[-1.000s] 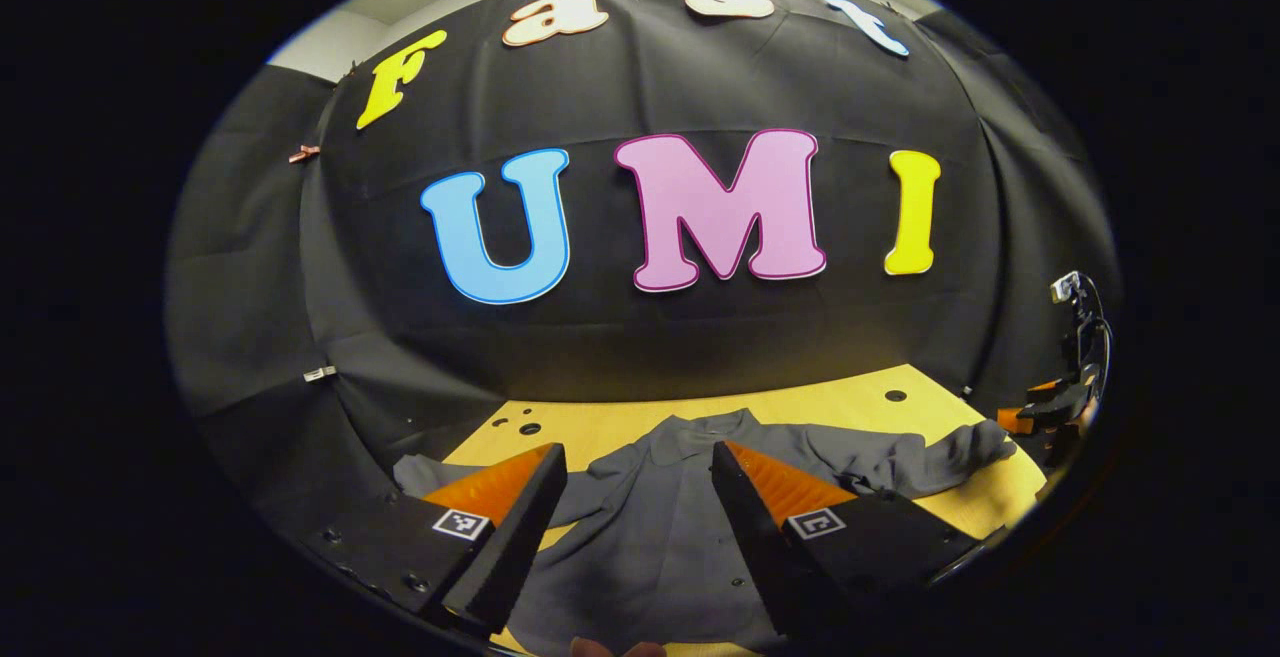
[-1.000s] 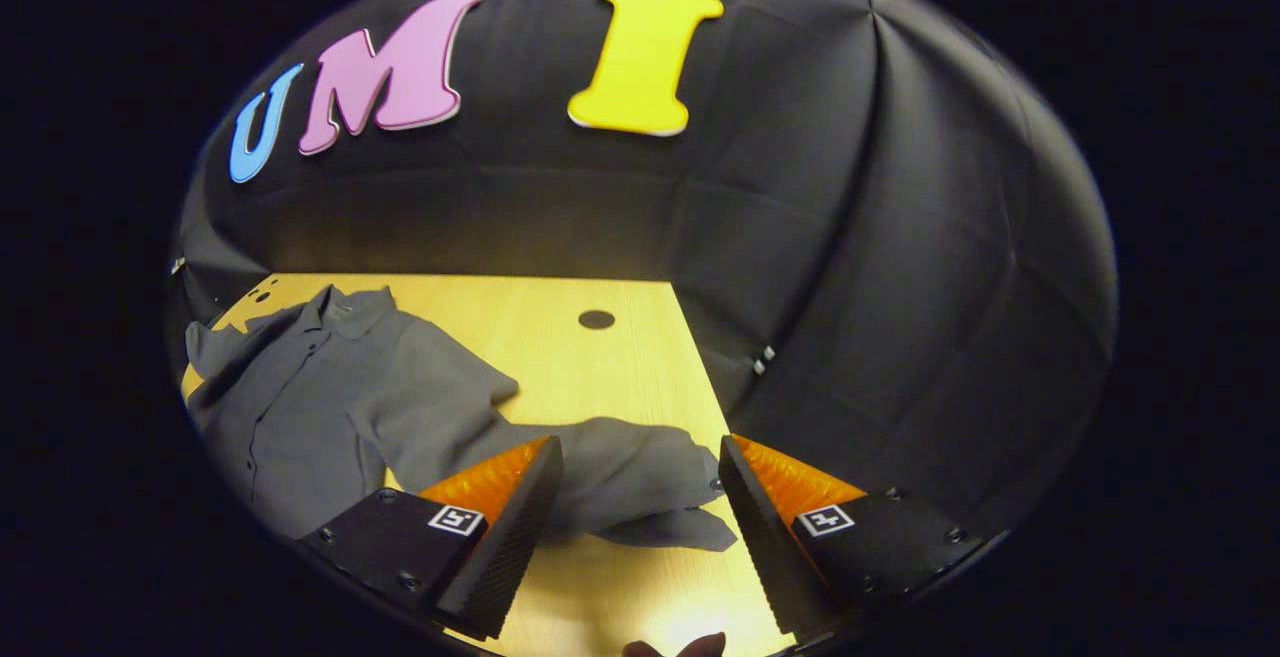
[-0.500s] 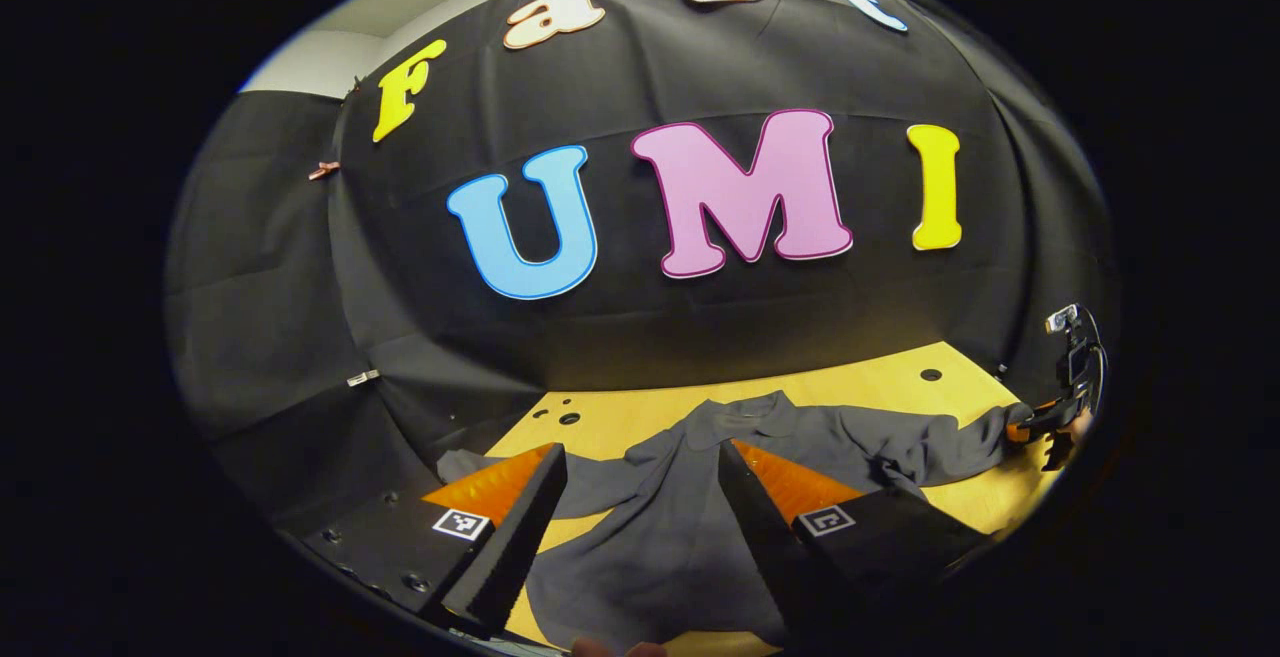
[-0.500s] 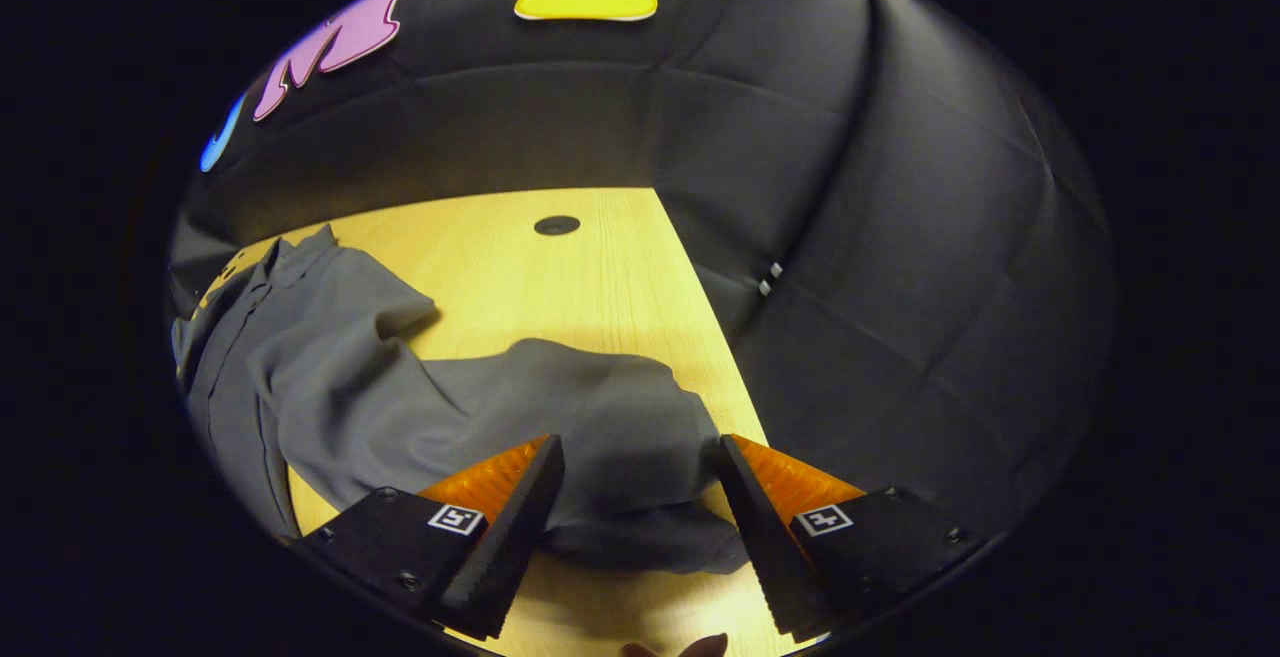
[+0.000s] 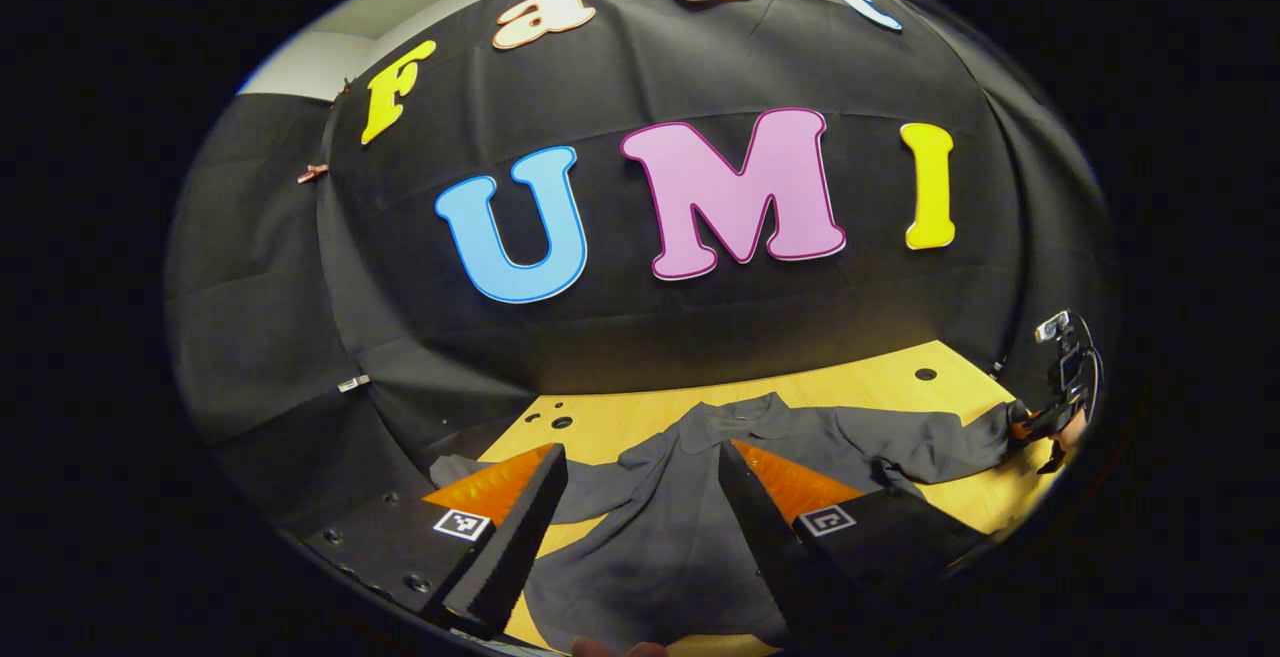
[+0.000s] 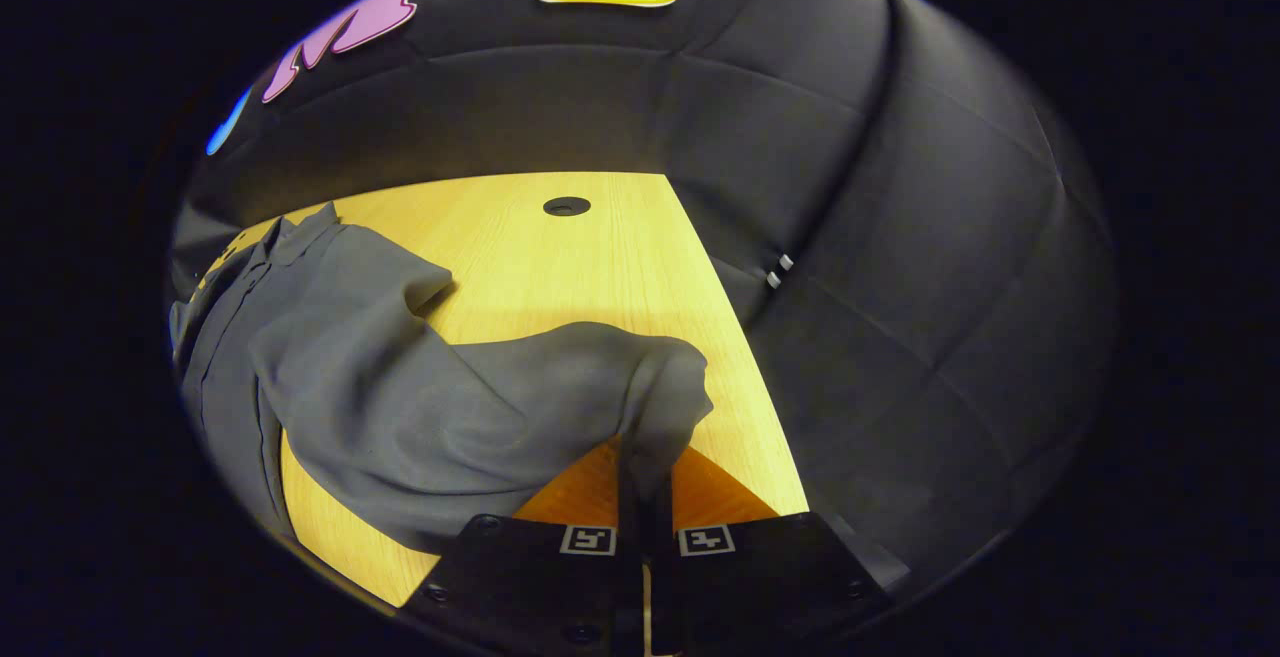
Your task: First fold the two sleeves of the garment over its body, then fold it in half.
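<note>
A dark grey button shirt (image 5: pixel 660 537) lies spread on the wooden table, collar toward the far wall. In the left gripper view my left gripper (image 5: pixel 640 517) hangs open above the shirt's body, nothing between its fingers. The shirt's right sleeve (image 6: pixel 500 407) stretches across the table to my right gripper (image 6: pixel 640 472), which is shut on the sleeve's end, the cloth bunched and lifted over the fingertips. That right gripper (image 5: pixel 1050 422) also appears far right in the left gripper view, at the sleeve's tip. The shirt's other sleeve (image 5: pixel 590 492) lies out behind my left gripper's left finger.
The table (image 6: pixel 590 267) has a round hole (image 6: pixel 566 205) near its far edge and small holes (image 5: pixel 560 421) at the far left. Black cloth walls close in behind and on the right, with the table's right edge (image 6: pixel 740 337) close to my right gripper.
My right gripper has gone from open around the sleeve's end to shut on it, and the cloth has bunched up. The left gripper has barely moved and stays open.
</note>
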Motion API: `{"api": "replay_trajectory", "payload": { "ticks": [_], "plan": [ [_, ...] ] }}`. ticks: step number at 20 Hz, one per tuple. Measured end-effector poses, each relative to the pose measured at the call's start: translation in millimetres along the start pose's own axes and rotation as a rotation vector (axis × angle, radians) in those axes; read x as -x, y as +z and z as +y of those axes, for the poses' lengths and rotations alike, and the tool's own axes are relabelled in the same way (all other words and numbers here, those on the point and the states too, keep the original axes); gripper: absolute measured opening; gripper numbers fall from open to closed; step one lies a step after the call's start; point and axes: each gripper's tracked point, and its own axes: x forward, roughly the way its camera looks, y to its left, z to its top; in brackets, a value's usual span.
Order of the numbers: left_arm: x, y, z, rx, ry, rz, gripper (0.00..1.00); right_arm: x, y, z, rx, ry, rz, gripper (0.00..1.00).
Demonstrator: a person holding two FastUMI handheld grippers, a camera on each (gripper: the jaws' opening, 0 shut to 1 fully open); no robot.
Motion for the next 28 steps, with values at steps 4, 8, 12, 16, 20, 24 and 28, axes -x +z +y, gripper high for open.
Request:
{"api": "replay_trajectory", "payload": {
  "ticks": [4,8,12,16,20,24,28],
  "plan": [
    [-7,-6,18,0.003,-0.026,-0.007,0.96,32,27,-6,-0.043,-0.016,-0.091,0.08],
    [-23,-8,45,0.011,-0.082,-0.036,0.96,87,29,-16,0.007,-0.108,-0.134,0.08],
    [-42,-15,82,0.018,-0.136,-0.058,0.96,152,39,4,-0.005,-0.188,-0.186,0.08],
    [-69,-28,119,0.05,-0.174,-0.056,0.96,202,63,64,-0.017,-0.202,-0.257,0.08],
    [-92,-38,149,0.049,-0.22,-0.071,0.96,242,98,139,-0.009,-0.184,-0.342,0.07],
    [-114,-50,175,0.051,-0.253,-0.078,0.96,265,135,211,0.014,-0.14,-0.426,0.07],
    [-140,-68,208,0.063,-0.247,-0.062,0.96,263,162,283,0.023,-0.073,-0.464,0.07]
  ]
}}
